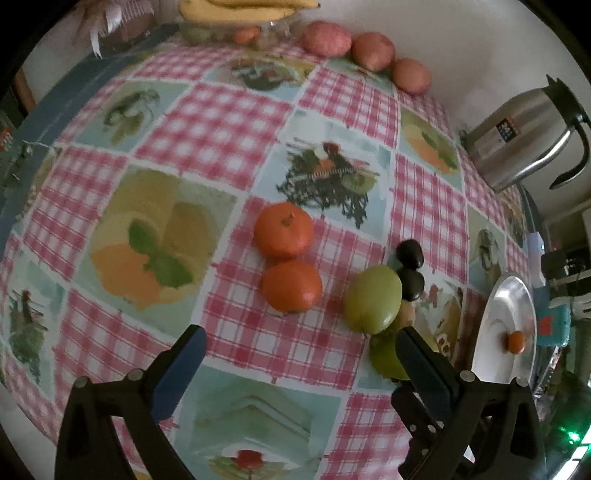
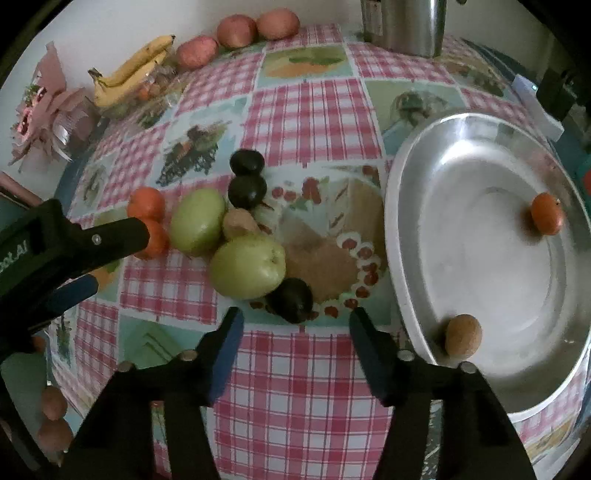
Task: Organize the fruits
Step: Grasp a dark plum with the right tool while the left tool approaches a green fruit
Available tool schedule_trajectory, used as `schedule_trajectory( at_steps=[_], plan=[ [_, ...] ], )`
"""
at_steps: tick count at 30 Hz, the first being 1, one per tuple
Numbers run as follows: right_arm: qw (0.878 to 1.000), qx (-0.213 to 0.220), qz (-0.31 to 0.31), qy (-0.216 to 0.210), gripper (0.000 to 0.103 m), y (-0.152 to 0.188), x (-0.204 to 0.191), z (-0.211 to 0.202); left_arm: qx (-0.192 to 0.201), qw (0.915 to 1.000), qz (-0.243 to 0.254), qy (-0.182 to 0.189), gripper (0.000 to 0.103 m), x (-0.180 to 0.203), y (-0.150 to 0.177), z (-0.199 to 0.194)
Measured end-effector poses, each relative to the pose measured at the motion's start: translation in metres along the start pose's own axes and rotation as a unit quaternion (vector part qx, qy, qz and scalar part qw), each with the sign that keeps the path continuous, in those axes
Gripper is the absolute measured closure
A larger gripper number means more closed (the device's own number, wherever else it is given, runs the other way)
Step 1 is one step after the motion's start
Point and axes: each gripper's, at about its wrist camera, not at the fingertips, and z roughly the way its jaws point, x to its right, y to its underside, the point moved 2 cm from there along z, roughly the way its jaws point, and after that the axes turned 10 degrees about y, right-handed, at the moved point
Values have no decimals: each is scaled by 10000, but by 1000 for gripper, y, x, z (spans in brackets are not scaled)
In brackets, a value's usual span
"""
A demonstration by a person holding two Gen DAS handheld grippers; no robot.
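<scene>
In the left wrist view two oranges lie on the checked tablecloth just ahead of my open left gripper, nothing between its fingers. A green apple and two dark plums lie to their right. In the right wrist view my right gripper stands open over a third dark plum, which lies just beyond its fingertips, untouched. Two green apples, a small brown fruit and two plums lie behind it. The metal bowl on the right holds an orange and a brown fruit.
Bananas over a clear dish, three reddish fruits and a steel jug line the far edge by the wall. A pink wrapped bundle sits at the back left. Two small brown fruits lie near the left edge.
</scene>
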Motion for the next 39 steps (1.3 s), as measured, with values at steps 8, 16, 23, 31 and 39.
schedule_trajectory(
  at_steps=[8, 16, 23, 31, 39],
  plan=[
    [9998, -1, -157, 128, 57, -2, -4, 6, -151, 9998, -140, 65, 0, -1, 3, 8],
    [9993, 63, -346, 146, 66, -7, -11, 8, -176, 9998, -128, 12, 0, 0, 3, 10],
    [9990, 100, -386, 184, 74, -9, -14, 10, -158, 9998, -107, 21, 0, 1, 3, 10],
    [9994, 111, -309, 75, 76, -7, -9, 6, -115, 9998, -126, 64, 0, 1, 1, 7],
    [9999, 117, 29, -26, 76, -2, 5, -3, -57, 9998, -144, 108, 0, 0, 2, 3]
  ],
)
